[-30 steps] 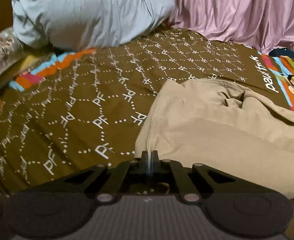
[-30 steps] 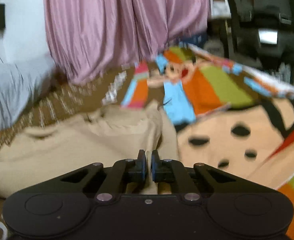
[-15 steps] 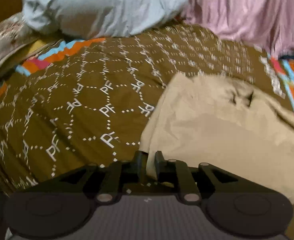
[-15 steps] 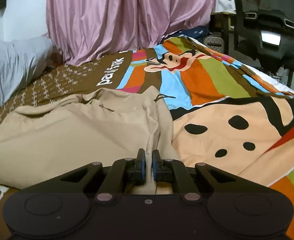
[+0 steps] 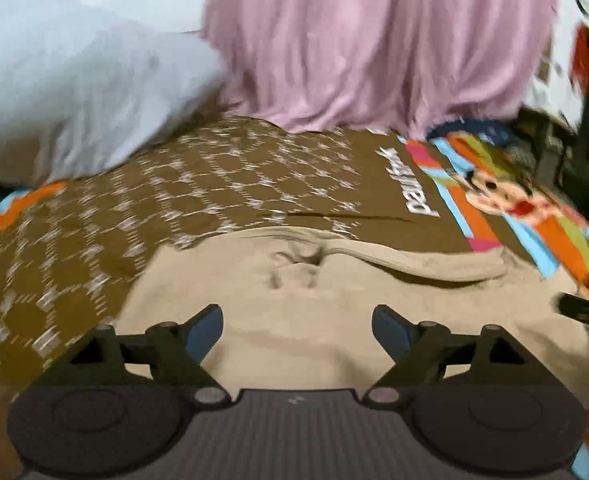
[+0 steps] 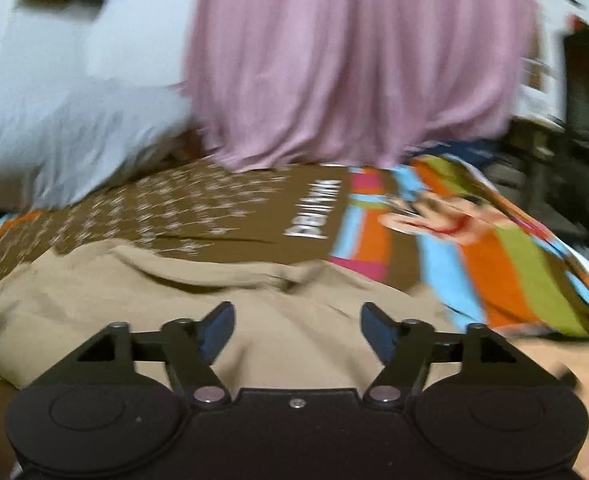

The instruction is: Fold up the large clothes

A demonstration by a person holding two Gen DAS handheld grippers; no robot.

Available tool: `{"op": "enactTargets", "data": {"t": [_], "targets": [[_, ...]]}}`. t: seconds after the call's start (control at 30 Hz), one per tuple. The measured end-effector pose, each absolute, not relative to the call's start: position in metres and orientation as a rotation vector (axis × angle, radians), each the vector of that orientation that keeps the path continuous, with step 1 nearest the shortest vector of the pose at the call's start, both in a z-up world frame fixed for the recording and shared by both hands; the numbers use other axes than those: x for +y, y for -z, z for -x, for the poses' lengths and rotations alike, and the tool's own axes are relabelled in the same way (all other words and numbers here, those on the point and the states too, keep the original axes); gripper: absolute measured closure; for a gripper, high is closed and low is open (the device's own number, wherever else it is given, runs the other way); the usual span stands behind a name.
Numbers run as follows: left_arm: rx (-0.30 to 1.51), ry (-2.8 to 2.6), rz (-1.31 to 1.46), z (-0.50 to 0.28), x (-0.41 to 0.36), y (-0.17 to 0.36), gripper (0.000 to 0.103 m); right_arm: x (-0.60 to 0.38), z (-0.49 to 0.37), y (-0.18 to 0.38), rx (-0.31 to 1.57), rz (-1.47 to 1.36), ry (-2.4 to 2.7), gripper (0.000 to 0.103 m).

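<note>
My left gripper (image 5: 297, 330) and right gripper (image 6: 295, 327) are opening, nothing between the fingers. The beige garment (image 5: 334, 320) lies partly folded on the bed (image 5: 214, 184); I judge more folds remain.

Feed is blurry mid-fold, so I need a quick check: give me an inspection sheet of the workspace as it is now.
Surface: bed under a patterned brown bedspread with bright cartoon stripes.
Job's things: beige garment lies rumpled on the bedspread, held by neither gripper.
Clutter: grey pillow at the far left.
Grippers: left gripper and right gripper hover over the garment, jaws opening, nothing pinched.
Cables: nothing seen.
Surroundings: pink curtain behind the bed; dark furniture at far right, blurred.
</note>
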State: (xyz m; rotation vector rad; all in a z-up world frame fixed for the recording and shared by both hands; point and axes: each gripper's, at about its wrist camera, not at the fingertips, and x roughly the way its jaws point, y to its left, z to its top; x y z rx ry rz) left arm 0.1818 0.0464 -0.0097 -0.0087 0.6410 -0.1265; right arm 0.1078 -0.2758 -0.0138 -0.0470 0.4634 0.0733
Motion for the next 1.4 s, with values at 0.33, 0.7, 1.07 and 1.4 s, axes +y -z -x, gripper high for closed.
{"op": "enactTargets", "data": {"t": [0.33,0.7,1.07,1.4], "targets": [[0.808,0.106,-0.085,-0.216,0.027,0.088,0.019,-0.223,-0.173,0.080,0.715,0.169,-0.051,0.029],[0.808,0.076,0.024,-0.194,0.053,0.063,0.013,-0.241,-0.159,0.087,0.688,0.000,-0.055,0.027],[0.869,-0.018,0.589,-0.109,0.158,0.053,0.004,-0.327,-0.034,0.026,0.671,-0.288,-0.062,0.004],[0.855,-0.128,0.800,-0.149,0.201,0.083,0.043,-0.398,-0.024,0.066,0.592,-0.812,0.055,0.020]]}}
